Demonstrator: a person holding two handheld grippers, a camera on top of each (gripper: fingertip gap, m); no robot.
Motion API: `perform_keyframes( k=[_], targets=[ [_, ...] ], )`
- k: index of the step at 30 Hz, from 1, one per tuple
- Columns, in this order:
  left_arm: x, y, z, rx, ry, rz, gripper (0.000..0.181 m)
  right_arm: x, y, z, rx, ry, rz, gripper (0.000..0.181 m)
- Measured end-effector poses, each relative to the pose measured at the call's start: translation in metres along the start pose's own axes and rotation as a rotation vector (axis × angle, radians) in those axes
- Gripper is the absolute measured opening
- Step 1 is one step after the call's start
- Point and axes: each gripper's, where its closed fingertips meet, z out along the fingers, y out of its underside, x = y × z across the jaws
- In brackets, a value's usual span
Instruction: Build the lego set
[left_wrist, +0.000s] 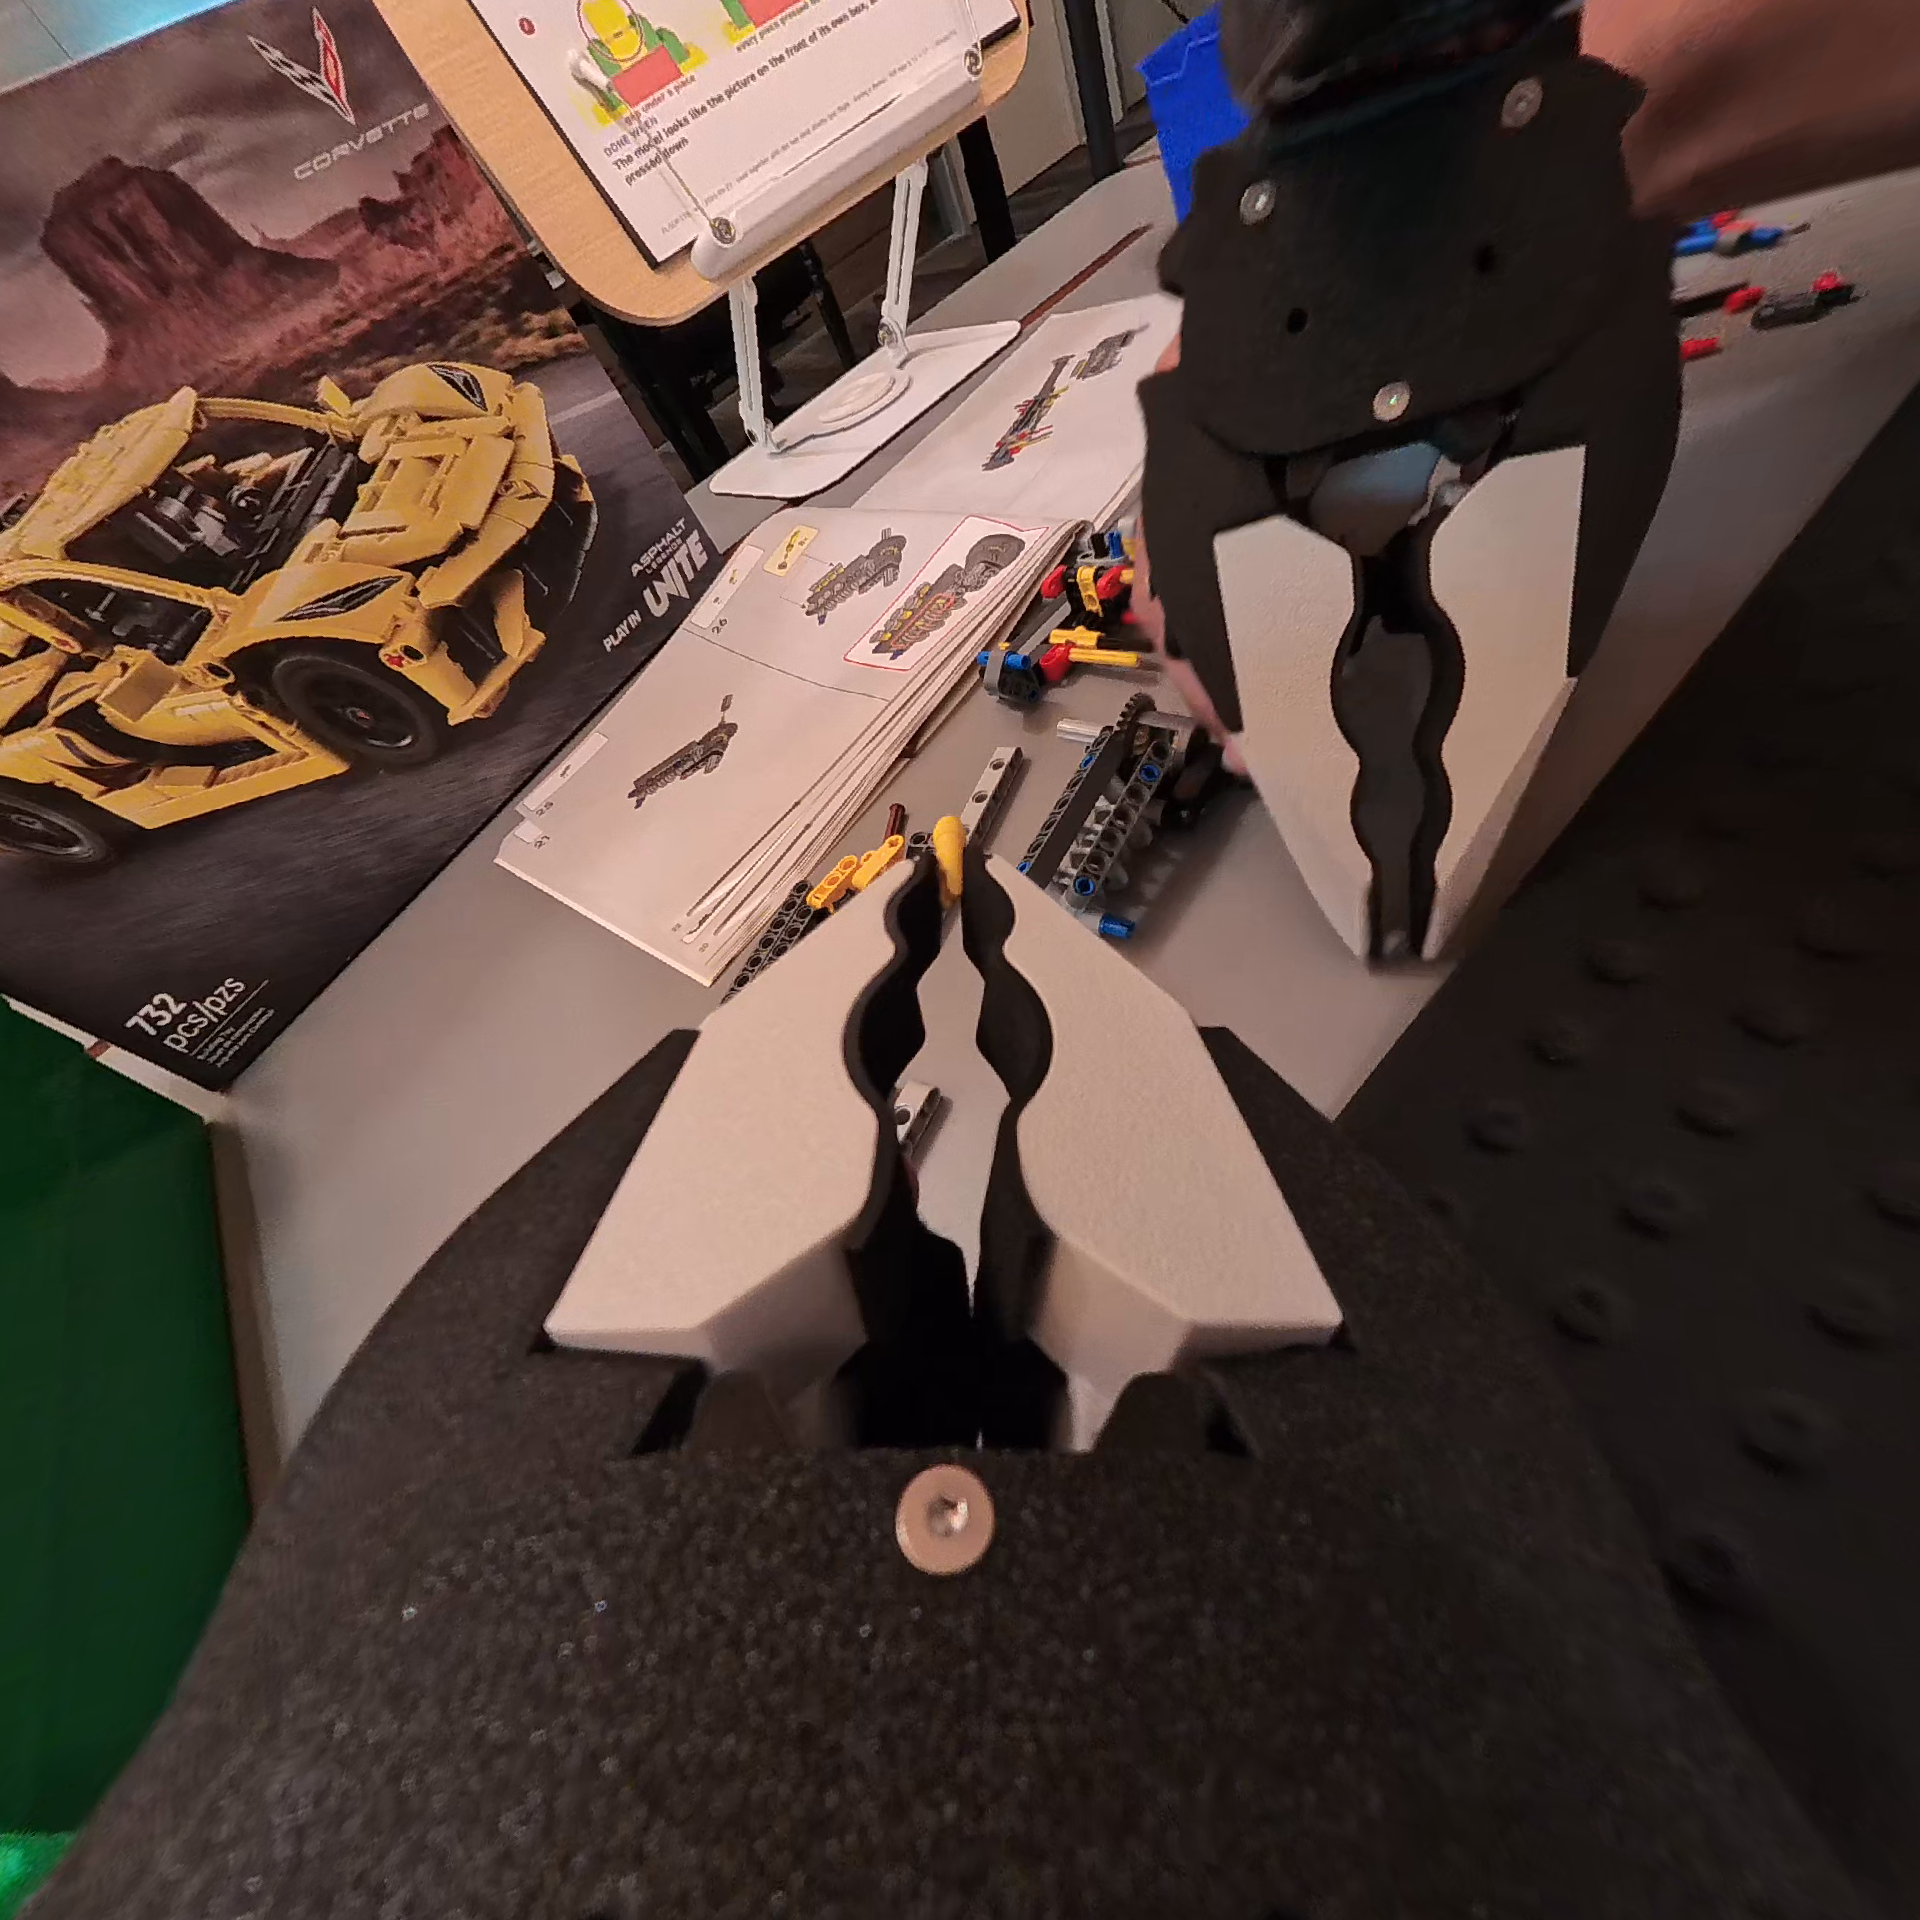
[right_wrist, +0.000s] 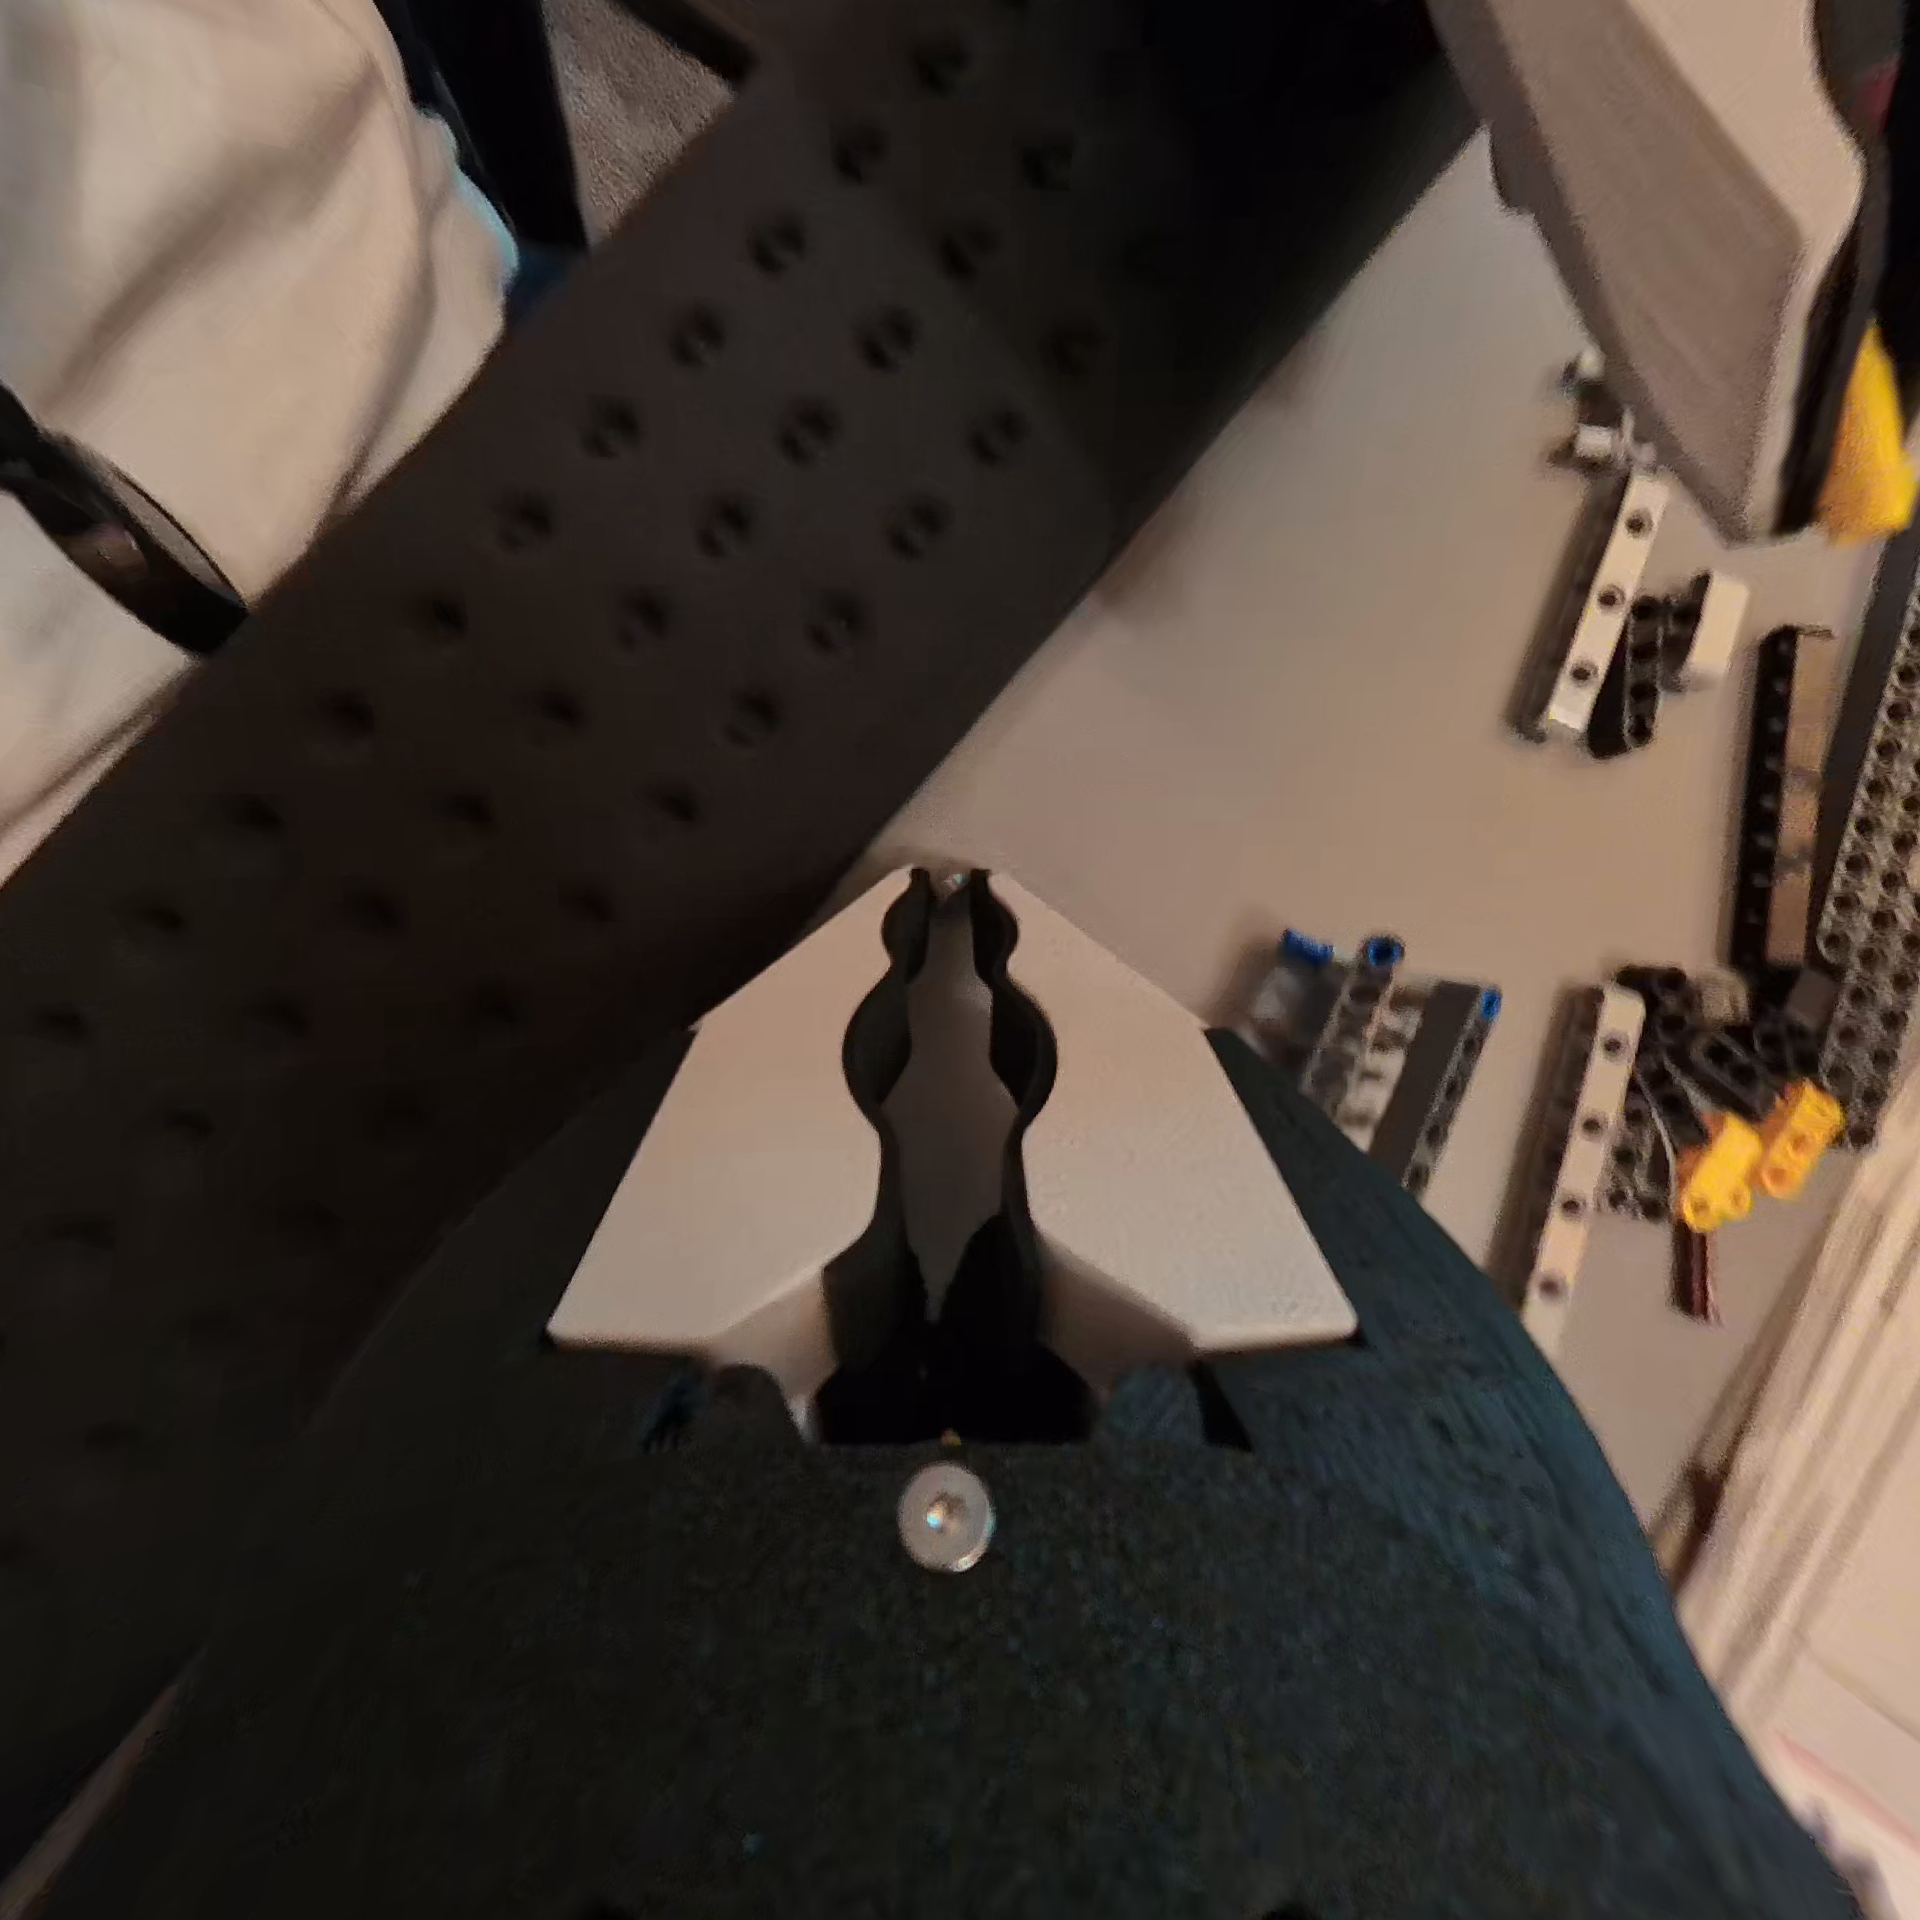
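My left gripper (left_wrist: 940, 878) is shut on a small yellow lego piece (left_wrist: 948, 844) that sticks out past its tips, held above the grey table (left_wrist: 436, 1039). It also shows at the top right of the right wrist view with the yellow piece (right_wrist: 1870, 457). My right gripper (right_wrist: 948, 883) is shut, with a tiny light grey piece (right_wrist: 951, 885) pinched at its tips. It hangs point-down over the table's right edge (left_wrist: 1397, 940). A grey beam assembly with blue pins (left_wrist: 1117, 805) lies between the grippers, and also shows in the right wrist view (right_wrist: 1382, 1039).
An open instruction booklet (left_wrist: 831, 675) and the set's box (left_wrist: 291, 520) lie to the left. Loose beams (right_wrist: 1605, 613) and yellow connectors (right_wrist: 1756, 1153) are scattered near the booklet. A black perforated board (left_wrist: 1662, 1143) borders the table. A document stand (left_wrist: 790, 156) is behind. The grippers' ends are close to 11 cm from one another.
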Motion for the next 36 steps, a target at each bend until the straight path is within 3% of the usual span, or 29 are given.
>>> perform_keyframes(
  k=[3,8,12,23,30,33,36],
  targets=[
    [0.000,0.000,0.000,0.000,0.002,0.001,0.002,-0.001,0.034,-0.029,-0.180,0.114,-0.015,0.007],
    [0.003,0.002,0.002,-0.016,0.005,0.024,0.002,-0.003,0.127,-0.096,-0.640,0.319,-0.093,0.007],
    [0.007,0.005,0.004,-0.042,-0.001,0.066,0.002,-0.017,0.152,-0.109,-0.776,0.340,-0.182,0.007],
    [0.010,0.009,0.007,-0.066,-0.007,0.111,0.002,-0.027,0.147,-0.109,-0.686,0.326,-0.057,0.011],
    [0.011,0.009,0.008,-0.071,-0.003,0.117,0.002,-0.026,0.137,-0.120,-0.322,0.323,0.335,0.015],
    [0.011,0.009,0.008,-0.070,-0.003,0.118,0.002,-0.029,0.142,-0.115,-0.281,0.277,0.423,0.017],
    [0.011,0.009,0.007,-0.067,-0.005,0.118,0.002,-0.030,0.141,-0.113,-0.274,0.284,0.380,0.011]
  ],
)
